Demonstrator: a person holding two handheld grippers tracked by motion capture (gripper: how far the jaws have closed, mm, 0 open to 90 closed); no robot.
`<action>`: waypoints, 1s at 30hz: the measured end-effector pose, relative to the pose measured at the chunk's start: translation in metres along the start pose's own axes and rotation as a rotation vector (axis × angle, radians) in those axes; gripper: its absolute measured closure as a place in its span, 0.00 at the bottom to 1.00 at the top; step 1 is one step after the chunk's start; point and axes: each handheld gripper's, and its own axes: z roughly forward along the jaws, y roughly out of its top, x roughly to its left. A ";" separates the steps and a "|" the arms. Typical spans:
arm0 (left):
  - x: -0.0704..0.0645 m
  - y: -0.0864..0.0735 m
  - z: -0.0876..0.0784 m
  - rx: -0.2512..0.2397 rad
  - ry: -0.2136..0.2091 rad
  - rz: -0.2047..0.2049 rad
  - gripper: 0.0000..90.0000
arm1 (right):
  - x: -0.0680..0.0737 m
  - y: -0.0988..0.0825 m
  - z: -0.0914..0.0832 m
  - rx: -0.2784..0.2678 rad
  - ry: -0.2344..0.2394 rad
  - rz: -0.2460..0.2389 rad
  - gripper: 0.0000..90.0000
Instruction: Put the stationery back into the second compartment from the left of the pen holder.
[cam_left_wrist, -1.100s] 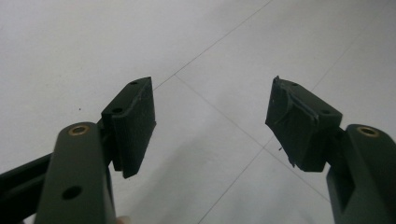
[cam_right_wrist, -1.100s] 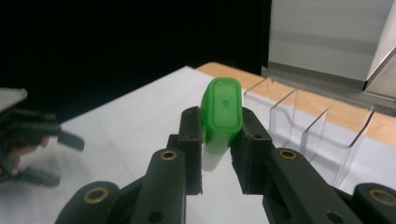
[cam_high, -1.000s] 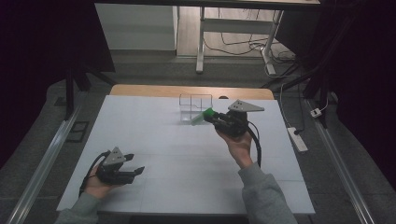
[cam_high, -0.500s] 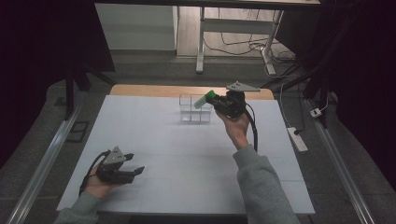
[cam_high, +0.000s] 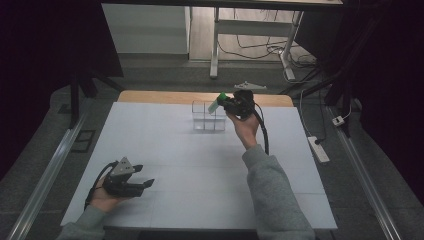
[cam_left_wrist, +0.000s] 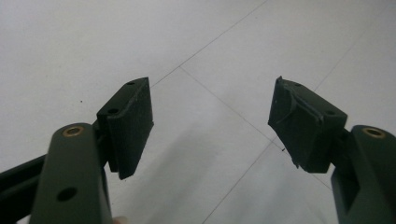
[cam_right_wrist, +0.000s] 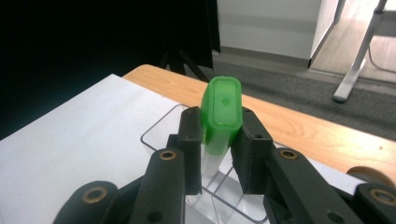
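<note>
above the clear rack (cam_high: 209, 116), right gripper (cam_high: 226, 102) clamped on green-capped tube (cam_right_wrist: 221, 116), poised for slotting in; left gripper (cam_high: 142, 179) parked, jaws apart, empty.

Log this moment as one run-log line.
right hand-held gripper: shut on green-capped bottle, above clear divided box | left hand-held gripper: open, nothing between its jaws, low over white table
</note>
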 end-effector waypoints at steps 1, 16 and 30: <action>0.000 0.000 0.000 0.001 0.000 0.000 0.33 | -0.001 -0.001 0.002 0.006 0.001 0.003 0.82; 0.000 0.001 0.003 0.012 -0.005 -0.001 0.33 | -0.002 -0.018 -0.016 0.034 0.036 -0.012 0.54; 0.001 0.000 0.003 0.012 -0.004 -0.009 0.33 | -0.011 -0.070 -0.062 0.091 0.026 -0.020 0.51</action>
